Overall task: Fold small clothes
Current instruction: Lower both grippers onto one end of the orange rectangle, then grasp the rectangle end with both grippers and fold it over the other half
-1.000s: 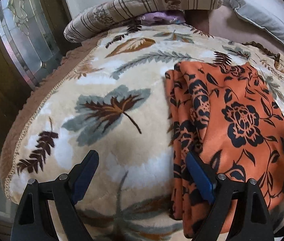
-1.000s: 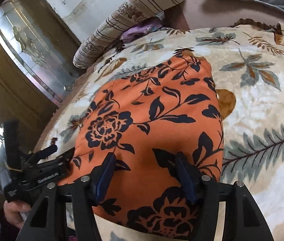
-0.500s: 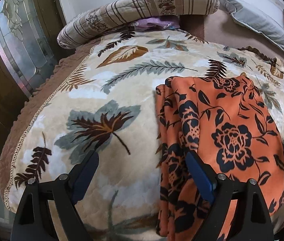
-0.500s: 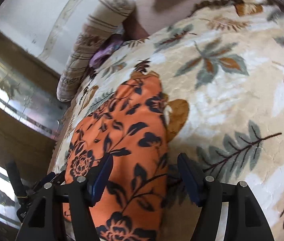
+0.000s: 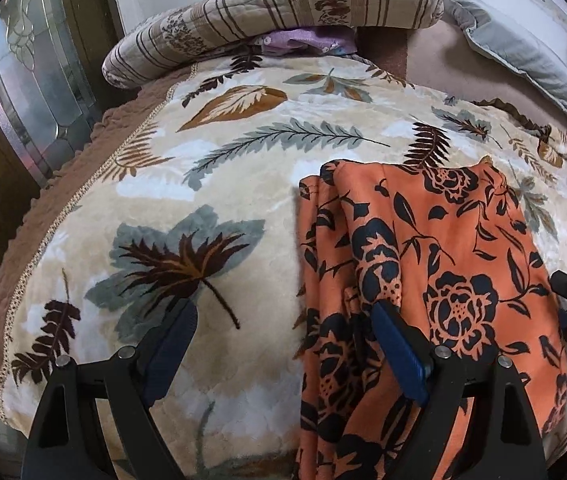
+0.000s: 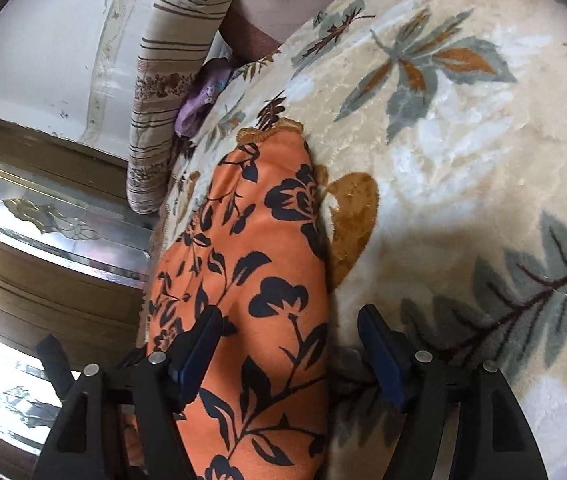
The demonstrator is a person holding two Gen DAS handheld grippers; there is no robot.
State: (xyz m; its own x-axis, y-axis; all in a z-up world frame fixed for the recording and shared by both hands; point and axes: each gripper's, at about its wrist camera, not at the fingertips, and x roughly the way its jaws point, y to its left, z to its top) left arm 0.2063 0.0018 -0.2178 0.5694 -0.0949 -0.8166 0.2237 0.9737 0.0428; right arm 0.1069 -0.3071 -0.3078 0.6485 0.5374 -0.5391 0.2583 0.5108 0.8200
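While both claws stand spread wide and hold nothing, an orange garment printed with black flowers and leaves (image 5: 435, 264) lies folded into a long strip on a cream plush blanket patterned with grey and brown leaves (image 5: 211, 184). The left gripper (image 5: 283, 344) hovers low over the blanket, its blue-padded right finger (image 5: 399, 352) above the garment's bunched left edge and its left finger above bare blanket beside a large grey leaf. Most of the cloth lies ahead and to the right of this claw. At the far right of the left wrist view, part of the other black tool and a fingertip of the person's hand show beside the garment's edge.

The right gripper (image 6: 287, 356) straddles the garment's right edge (image 6: 259, 248): its left finger is over the orange cloth, its right finger over the blanket (image 6: 463, 152). Whether either finger touches the fabric cannot be told. The strip runs forward and to the left from this claw.

Beyond both claws, at the far end of the bed, lies a beige striped bolster pillow with brown floral bands (image 5: 283, 4), with a small purple cloth (image 5: 303, 40) tucked beneath it. A grey pillow (image 5: 523, 60) sits ahead and to the right of the left claw.
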